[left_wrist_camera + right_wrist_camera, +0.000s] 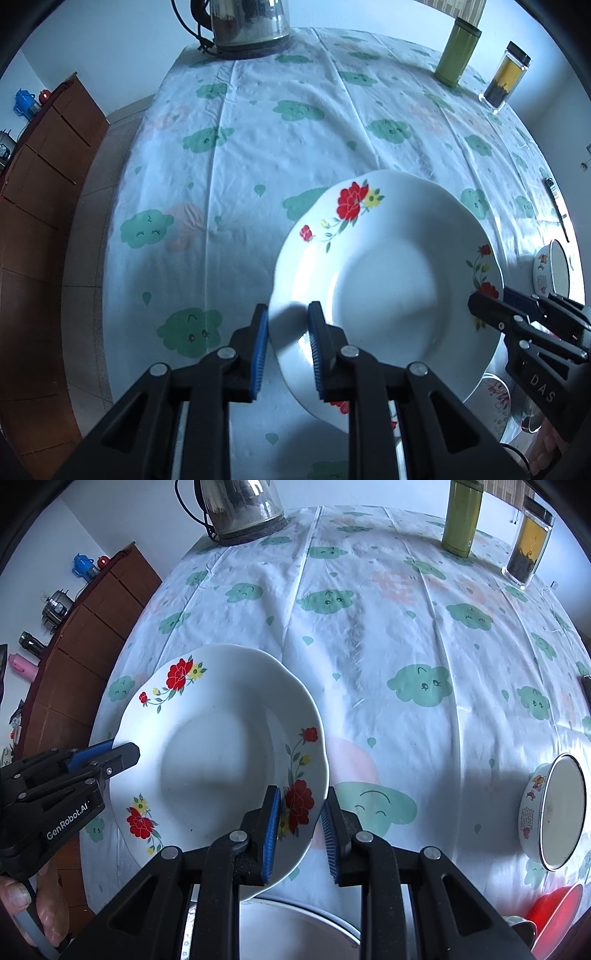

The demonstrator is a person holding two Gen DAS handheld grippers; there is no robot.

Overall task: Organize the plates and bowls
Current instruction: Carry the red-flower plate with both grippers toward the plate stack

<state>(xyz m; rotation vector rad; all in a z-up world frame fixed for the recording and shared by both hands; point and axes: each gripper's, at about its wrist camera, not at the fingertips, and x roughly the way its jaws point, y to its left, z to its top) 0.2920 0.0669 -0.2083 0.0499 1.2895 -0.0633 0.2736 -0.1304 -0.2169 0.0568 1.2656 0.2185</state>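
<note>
Brown cabinet at far left, beside table. Left gripper clamped on near-left rim of floral plate, blue pads either side of rim. Plate held above cloud-print tablecloth, tilted. Right gripper pinching plate's opposite rim. Enamel bowl on cloth at right, apart from plate. Kettle, green canister, jar along far edge.

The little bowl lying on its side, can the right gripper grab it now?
Probably not yet. The right gripper is shut on the flowered plate, which the left gripper also holds. The cloth toward the bowl looks clear.
</note>
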